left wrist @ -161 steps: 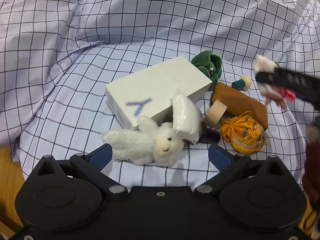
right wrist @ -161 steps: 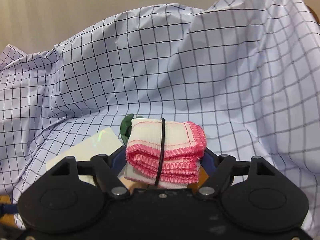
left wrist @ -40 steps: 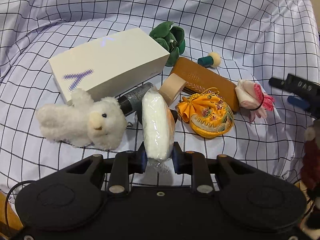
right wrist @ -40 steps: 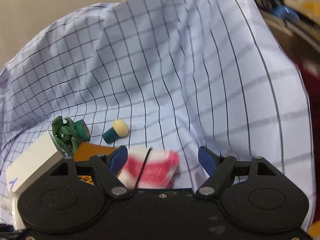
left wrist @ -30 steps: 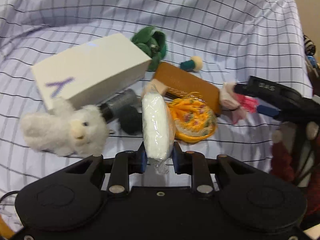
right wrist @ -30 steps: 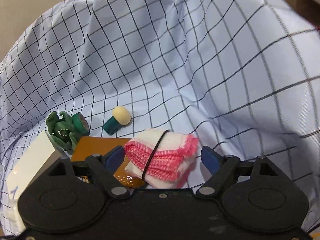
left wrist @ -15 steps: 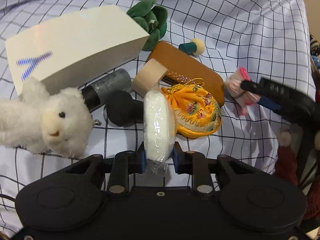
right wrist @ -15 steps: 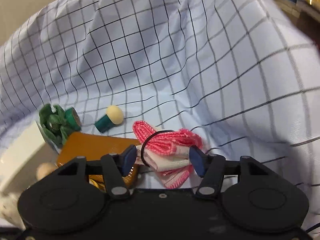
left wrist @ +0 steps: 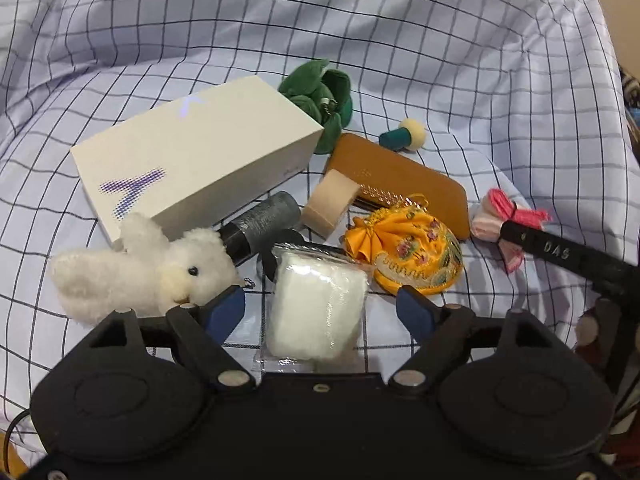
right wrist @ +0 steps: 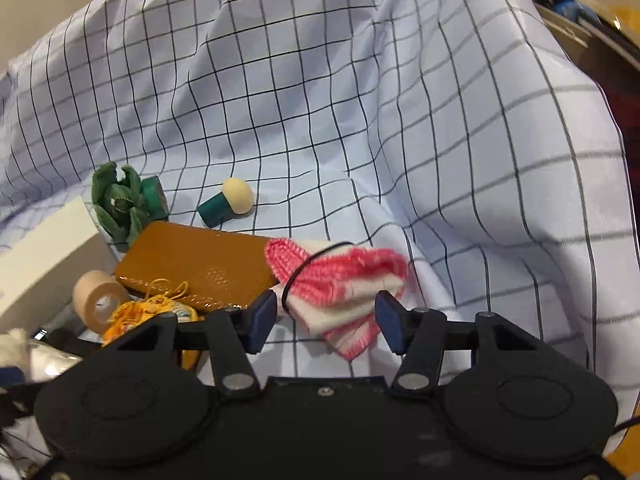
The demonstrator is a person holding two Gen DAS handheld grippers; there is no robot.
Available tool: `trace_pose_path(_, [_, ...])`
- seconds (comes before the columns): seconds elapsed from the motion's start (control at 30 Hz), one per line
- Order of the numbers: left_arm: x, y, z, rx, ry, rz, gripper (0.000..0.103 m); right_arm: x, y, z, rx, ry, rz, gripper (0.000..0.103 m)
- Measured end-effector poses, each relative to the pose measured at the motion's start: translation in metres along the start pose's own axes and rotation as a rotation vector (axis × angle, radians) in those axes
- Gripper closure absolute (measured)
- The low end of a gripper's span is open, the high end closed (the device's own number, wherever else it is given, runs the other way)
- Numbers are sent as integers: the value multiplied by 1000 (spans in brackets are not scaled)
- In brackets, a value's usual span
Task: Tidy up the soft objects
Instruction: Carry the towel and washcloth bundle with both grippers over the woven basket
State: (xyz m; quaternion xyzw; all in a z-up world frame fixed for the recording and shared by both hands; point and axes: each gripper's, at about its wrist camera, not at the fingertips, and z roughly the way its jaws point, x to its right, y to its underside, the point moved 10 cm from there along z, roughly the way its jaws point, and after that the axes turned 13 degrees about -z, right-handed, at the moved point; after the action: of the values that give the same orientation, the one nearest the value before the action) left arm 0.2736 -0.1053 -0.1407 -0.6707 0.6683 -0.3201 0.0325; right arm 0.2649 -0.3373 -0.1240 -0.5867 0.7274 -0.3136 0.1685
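My left gripper [left wrist: 320,306] is open. A white cotton pad pack [left wrist: 316,304] lies flat on the checked cloth between its fingers. A white plush bear [left wrist: 144,268] lies to its left, an orange embroidered pouch [left wrist: 404,252] to its right. My right gripper [right wrist: 326,322] is open around a pink-edged folded cloth bundle [right wrist: 340,280] tied with a black band; the bundle rests on the cloth. The bundle also shows in the left wrist view [left wrist: 502,216], behind the right gripper's finger.
A white box [left wrist: 196,152], a green fabric flower [left wrist: 320,96], a brown case [left wrist: 400,176], a tan tape roll [left wrist: 330,204], a grey tube [left wrist: 260,220] and a teal-handled sponge [left wrist: 402,134] crowd the middle. The checked cloth [right wrist: 360,100] rises behind.
My left gripper has opened and the cotton pad pack now lies flat on the cloth. My right gripper has opened wider around the pink cloth bundle.
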Motion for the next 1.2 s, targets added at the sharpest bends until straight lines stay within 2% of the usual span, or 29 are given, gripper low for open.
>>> trace_pose_path(0.07, [4,5,3,6,-21,27,24,3,2,-4,-3,-22,42,30])
trace_pose_path(0.13, [7,8,8,3,-32,46,24,6,3,-8,2,-50,92,12])
trace_pose_path(0.23, [6,13,12,-4,-48,60,24,10,0,-9,12,-30,146,2])
trace_pose_path(0.3, [7,15,14,-8,-56,66,24,13,-6,-3,17,23,149,0])
trace_pose_path(0.4, [6,15,19,-8,-75,64,24,18,-12,8,3,114,142,0])
trace_pose_path(0.53, [4,15,24,-17,-92,58,24,14,-15,23,-22,130,100,1])
trace_pose_path(0.6, [4,15,26,-12,-99,62,22,15,-13,31,-43,119,121,3])
trace_pose_path(0.67, [5,13,27,-5,-108,64,17,14,-11,38,-69,82,143,10])
trace_pose_path(0.73, [4,12,29,-4,-112,58,16,13,-10,44,-98,52,153,25])
trace_pose_path(1.1, [3,10,31,6,-121,34,16,18,-6,30,-71,42,160,29])
trace_pose_path(1.2, [3,11,30,18,-128,39,20,19,-7,19,-55,37,160,29])
